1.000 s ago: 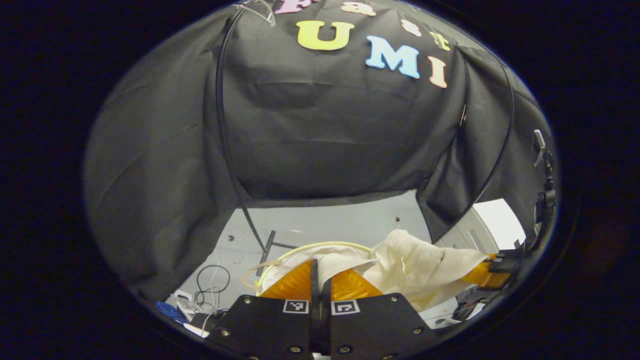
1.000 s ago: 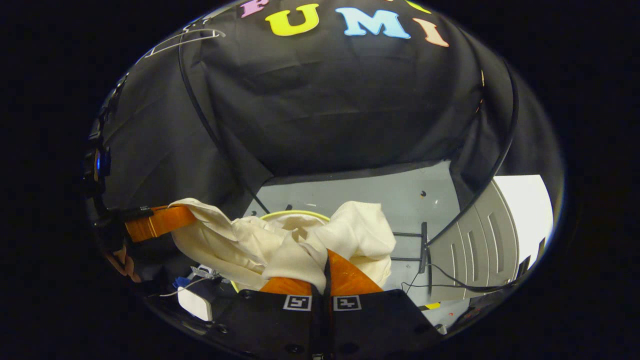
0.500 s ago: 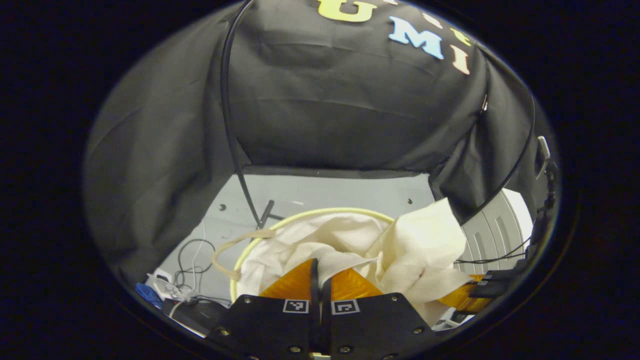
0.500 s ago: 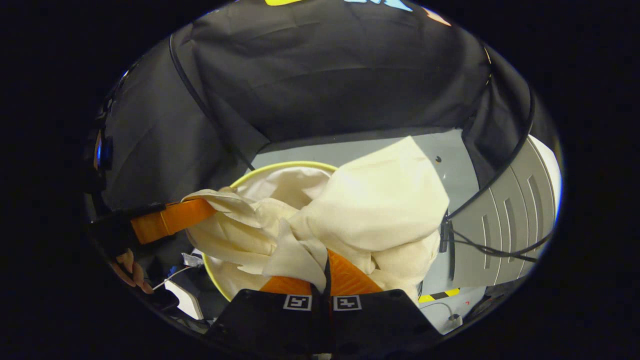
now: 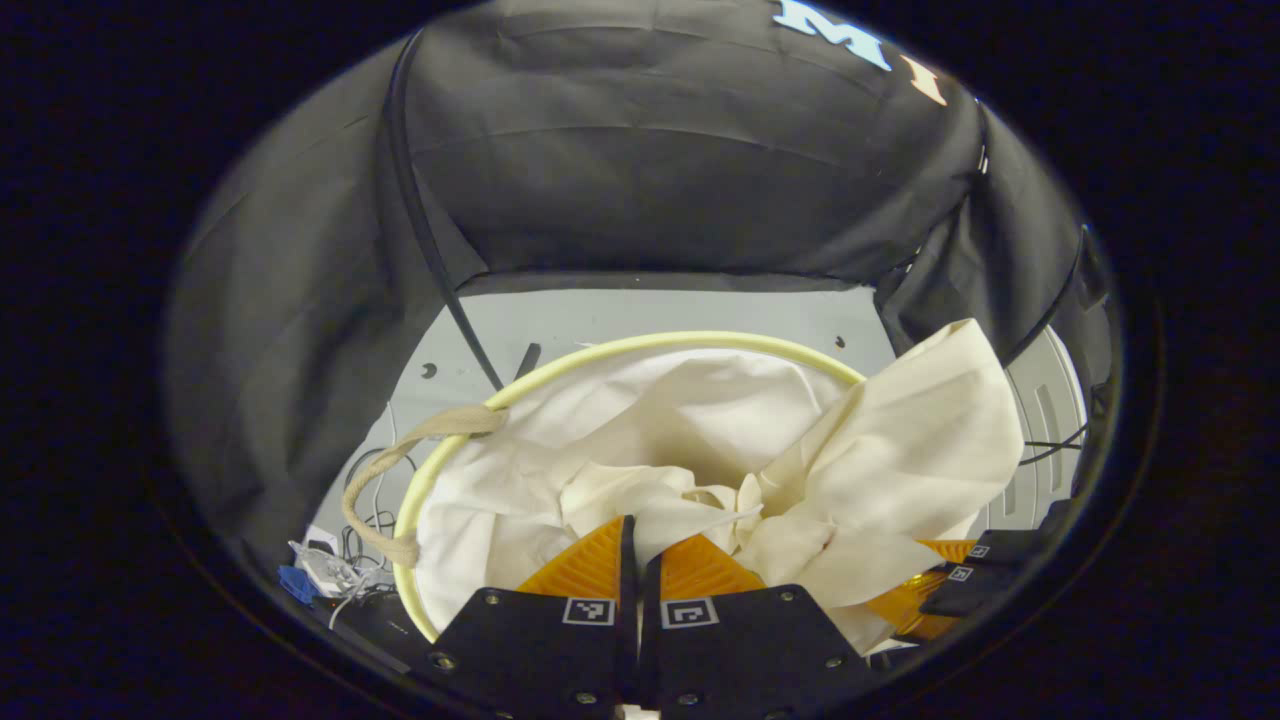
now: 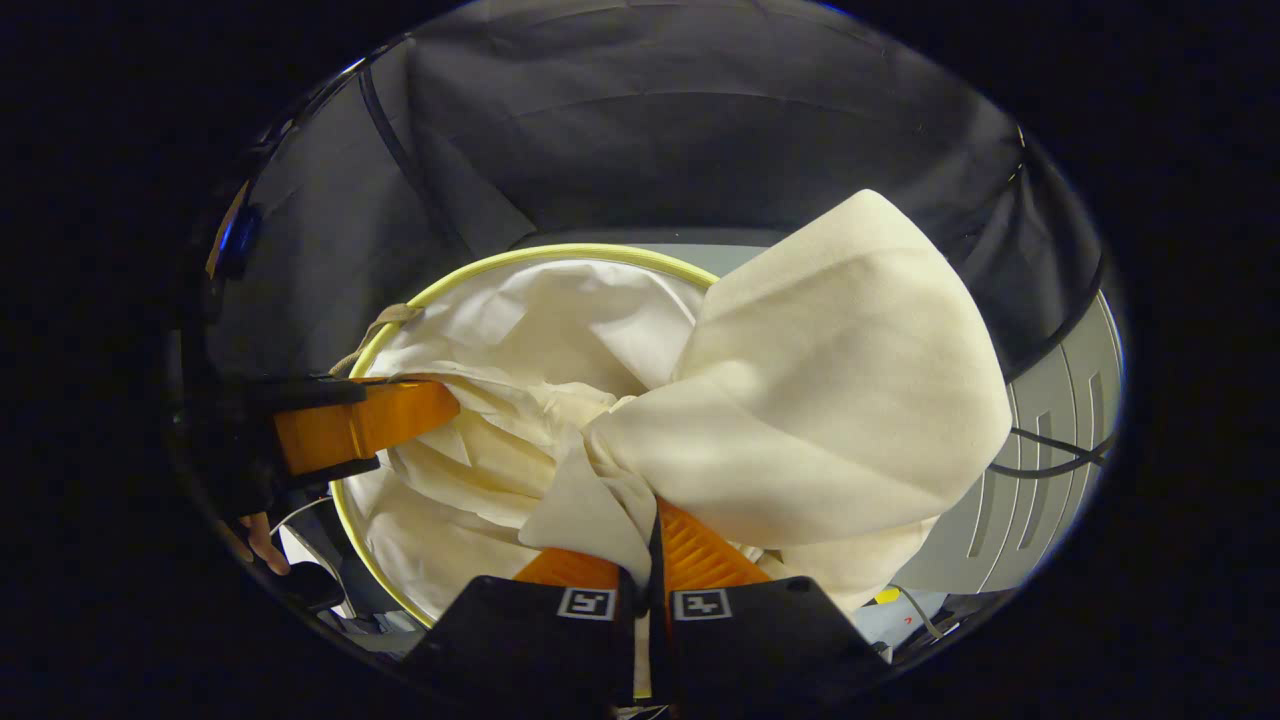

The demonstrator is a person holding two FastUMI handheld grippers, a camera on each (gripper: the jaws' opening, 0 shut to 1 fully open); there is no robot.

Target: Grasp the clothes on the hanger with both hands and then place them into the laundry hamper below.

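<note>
Both grippers clamped on cream cloth above hamper

Left gripper (image 5: 632,545) and right gripper (image 6: 652,535) each pinched tight on the clothes (image 6: 800,400). Held bunched between the two, slung across over the laundry hamper (image 5: 640,343), one fold ballooning up past its rim. Inside hamper, pale liner; rope handle (image 5: 385,480) hanging outside.

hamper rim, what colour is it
Pale yellow-green; the hamper rim shows best in the left gripper view.
</note>
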